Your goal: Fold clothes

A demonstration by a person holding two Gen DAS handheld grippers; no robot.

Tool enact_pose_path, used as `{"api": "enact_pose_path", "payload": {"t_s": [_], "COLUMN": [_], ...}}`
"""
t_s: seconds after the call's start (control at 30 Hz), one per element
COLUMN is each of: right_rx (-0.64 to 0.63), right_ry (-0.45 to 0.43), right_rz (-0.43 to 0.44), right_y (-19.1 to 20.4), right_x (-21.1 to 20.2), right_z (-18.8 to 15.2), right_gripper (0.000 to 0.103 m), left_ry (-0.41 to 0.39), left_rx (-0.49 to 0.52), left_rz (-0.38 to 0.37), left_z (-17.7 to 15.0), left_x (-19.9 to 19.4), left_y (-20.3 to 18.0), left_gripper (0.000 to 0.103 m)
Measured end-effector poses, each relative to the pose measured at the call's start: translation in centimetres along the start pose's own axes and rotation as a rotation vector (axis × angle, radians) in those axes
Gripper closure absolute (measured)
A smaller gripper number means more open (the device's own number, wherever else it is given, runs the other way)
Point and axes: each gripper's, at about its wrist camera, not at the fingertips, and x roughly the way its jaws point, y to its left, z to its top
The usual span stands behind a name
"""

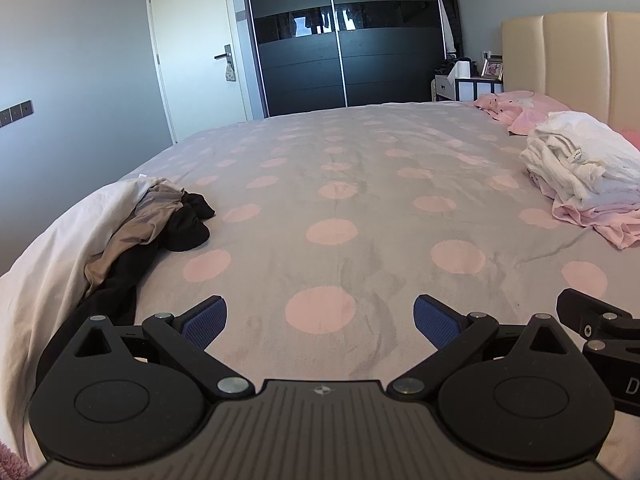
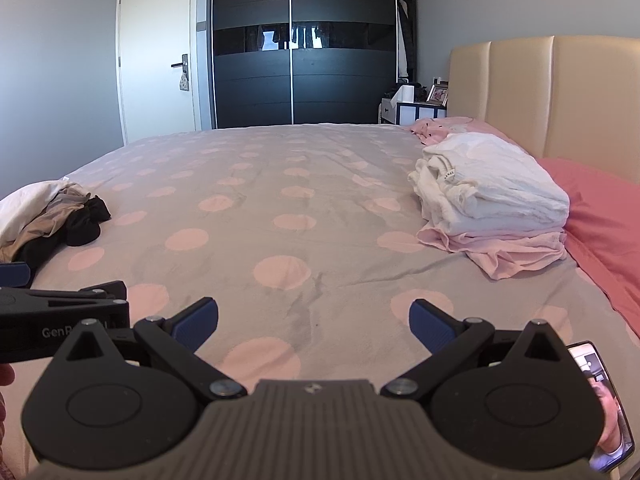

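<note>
A heap of unfolded clothes (image 1: pixel 132 236), white, beige and black, lies at the bed's left edge; the same heap (image 2: pixel 52 216) shows in the right wrist view. A folded stack, white on pink (image 2: pixel 492 208), rests near the headboard, also seen as the stack (image 1: pixel 584 176) on the right. My left gripper (image 1: pixel 320 320) hovers open over the dotted bedspread, nothing between its blue pads (image 1: pixel 204 322). My right gripper (image 2: pixel 314 322) is open too, empty, beside the left one. Part of the right gripper (image 1: pixel 600 328) shows at the left view's edge.
The grey bedspread with pink dots (image 1: pixel 328 184) spreads wide between heap and stack. A beige headboard (image 2: pixel 560 92) and pink pillows (image 2: pixel 600 216) are on the right. A dark wardrobe (image 1: pixel 340 36), white door (image 1: pixel 192 44) and bedside table (image 2: pixel 416 110) stand beyond. A phone (image 2: pixel 608 408) lies at lower right.
</note>
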Motion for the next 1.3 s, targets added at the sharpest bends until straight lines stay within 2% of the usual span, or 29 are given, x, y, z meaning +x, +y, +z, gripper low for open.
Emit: {"api": "enact_pose_path", "payload": {"t_s": [1.3], "right_rx": [0.014], "right_ry": [0.001], "right_rz": [0.002], "right_y": [0.27], "right_x": [-0.35], "right_z": [-0.15], "right_gripper": [0.001], "left_ry": [0.022], "left_rx": [-0.028], "left_rz": [-0.001], "left_z": [0.04], "left_x": [-0.05], "left_y": [0.74], "left_gripper": [0.001]}}
